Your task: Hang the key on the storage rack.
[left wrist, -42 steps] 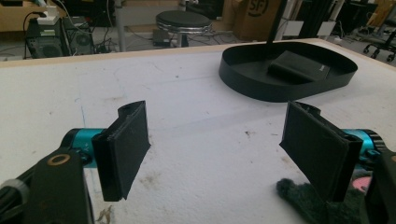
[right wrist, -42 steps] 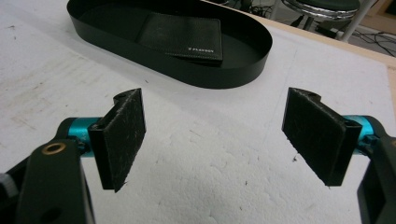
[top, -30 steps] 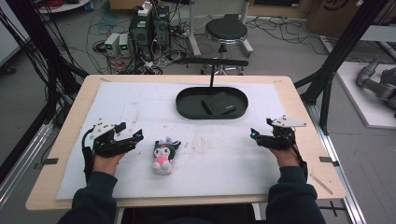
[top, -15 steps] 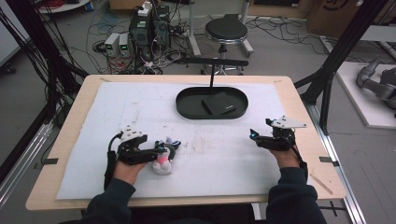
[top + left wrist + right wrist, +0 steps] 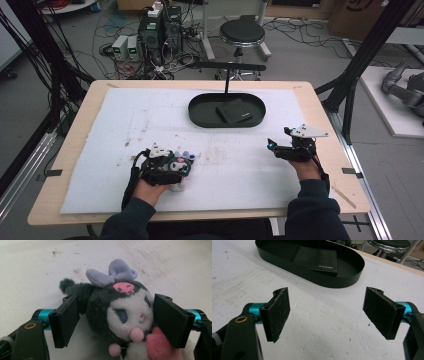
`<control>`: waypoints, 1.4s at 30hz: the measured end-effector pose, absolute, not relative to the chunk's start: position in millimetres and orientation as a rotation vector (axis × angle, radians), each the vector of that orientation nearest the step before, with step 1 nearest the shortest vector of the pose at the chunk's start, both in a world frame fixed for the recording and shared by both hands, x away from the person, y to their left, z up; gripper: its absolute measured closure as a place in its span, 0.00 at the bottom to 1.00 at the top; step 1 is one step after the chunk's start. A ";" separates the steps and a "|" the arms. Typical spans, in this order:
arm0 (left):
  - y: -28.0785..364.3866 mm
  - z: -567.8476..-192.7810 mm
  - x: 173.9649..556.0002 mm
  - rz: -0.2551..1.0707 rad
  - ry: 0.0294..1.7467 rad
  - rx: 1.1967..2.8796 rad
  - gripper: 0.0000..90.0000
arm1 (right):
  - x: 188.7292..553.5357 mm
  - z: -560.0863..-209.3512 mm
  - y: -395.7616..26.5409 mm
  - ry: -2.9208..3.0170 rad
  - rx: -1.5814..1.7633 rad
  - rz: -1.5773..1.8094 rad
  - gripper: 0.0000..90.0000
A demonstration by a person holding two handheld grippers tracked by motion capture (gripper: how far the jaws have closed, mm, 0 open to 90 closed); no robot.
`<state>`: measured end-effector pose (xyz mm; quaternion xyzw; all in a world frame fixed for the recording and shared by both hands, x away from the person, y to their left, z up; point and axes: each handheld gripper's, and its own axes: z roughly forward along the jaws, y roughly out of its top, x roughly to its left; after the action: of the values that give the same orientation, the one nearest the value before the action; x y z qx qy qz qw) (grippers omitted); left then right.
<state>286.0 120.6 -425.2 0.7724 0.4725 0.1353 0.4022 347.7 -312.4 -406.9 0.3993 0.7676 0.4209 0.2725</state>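
A small plush toy with a dark hood, white face, purple bow and pink body lies on the white mat. In the high view the plush is at the front left, partly hidden under my left gripper. The left gripper is open, one jaw on each side of the plush's head; the right-hand jaw sits close against its cheek. My right gripper rests at the front right of the mat. That right gripper stands open with only bare mat between its jaws.
A black oval tray sits at the back centre of the mat with a black wallet lying in it. In the right gripper view the tray and wallet lie just ahead. A black stool stands beyond the table.
My left gripper has moved right from the left of the mat onto the plush toy, and its jaws now straddle the head. The right gripper has stayed put.
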 end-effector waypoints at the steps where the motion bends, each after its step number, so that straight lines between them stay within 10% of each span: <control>1: 119.6 -424.8 284.6 0.336 1.189 1.954 0.25 | 347.9 -407.1 -312.2 2.068 1.070 1.131 0.25; 15: 121.2 -428.0 311.0 0.225 1.038 2.070 0.40 | 347.8 -407.3 -312.3 2.074 1.067 1.131 0.26; 21: 137.9 -427.0 325.9 0.260 1.047 2.045 0.24 | 347.9 -407.6 -313.3 2.076 1.078 1.133 0.26; 42: 129.0 -435.2 296.8 0.389 1.254 2.046 0.25 | 348.1 -408.0 -312.8 2.078 1.065 1.138 0.27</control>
<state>296.8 129.0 -435.2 0.7890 0.4835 0.1502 0.3480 348.1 -312.8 -408.0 0.3950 0.7705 0.4219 0.2688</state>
